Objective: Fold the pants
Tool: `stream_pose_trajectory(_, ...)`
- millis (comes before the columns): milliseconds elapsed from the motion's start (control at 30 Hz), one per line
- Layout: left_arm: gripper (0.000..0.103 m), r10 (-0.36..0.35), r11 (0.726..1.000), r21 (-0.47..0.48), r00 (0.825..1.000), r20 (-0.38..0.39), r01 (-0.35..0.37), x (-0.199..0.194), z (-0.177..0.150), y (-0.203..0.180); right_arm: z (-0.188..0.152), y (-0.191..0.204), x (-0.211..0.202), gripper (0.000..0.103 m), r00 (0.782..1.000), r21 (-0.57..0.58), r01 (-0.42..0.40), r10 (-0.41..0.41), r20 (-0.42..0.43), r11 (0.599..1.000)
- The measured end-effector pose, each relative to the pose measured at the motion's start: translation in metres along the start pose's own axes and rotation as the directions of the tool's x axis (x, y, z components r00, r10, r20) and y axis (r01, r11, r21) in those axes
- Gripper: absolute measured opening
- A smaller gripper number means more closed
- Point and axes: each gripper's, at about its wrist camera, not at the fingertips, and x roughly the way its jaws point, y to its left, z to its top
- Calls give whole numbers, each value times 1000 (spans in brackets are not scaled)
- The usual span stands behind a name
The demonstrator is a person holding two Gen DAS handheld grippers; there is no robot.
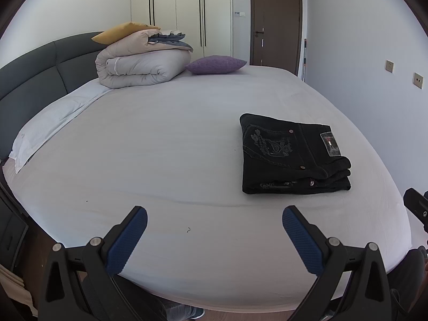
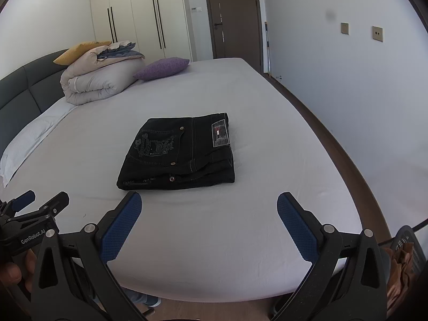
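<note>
Black jeans (image 1: 291,157) lie folded into a compact stack on the white bed (image 1: 160,147), back pocket embroidery and waist patch facing up. In the right wrist view the same pants (image 2: 179,152) sit just beyond my right gripper (image 2: 210,200), which is open and holds nothing. My left gripper (image 1: 215,214) is open too, hovering over bare sheet to the left of and nearer than the pants. The left gripper (image 2: 40,200) also shows at the lower left of the right wrist view, a hand (image 2: 10,272) gripping its handle. Neither gripper touches the pants.
A rolled duvet (image 1: 139,64) with a yellow pillow (image 1: 120,32) and a purple cushion (image 1: 214,64) sit at the head of the bed by the grey headboard (image 1: 32,72). Wardrobes (image 1: 187,13) and a brown door (image 1: 275,24) stand behind. A wall (image 2: 347,80) runs along the right.
</note>
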Motion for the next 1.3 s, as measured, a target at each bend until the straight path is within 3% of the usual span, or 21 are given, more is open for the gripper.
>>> stream_pose_trajectory(1300, 103, 1, 1000, 5, 1000, -1, -1, 1, -1, -3, -7, 1, 9, 103, 1000, -2, 1, -1, -17, 1000)
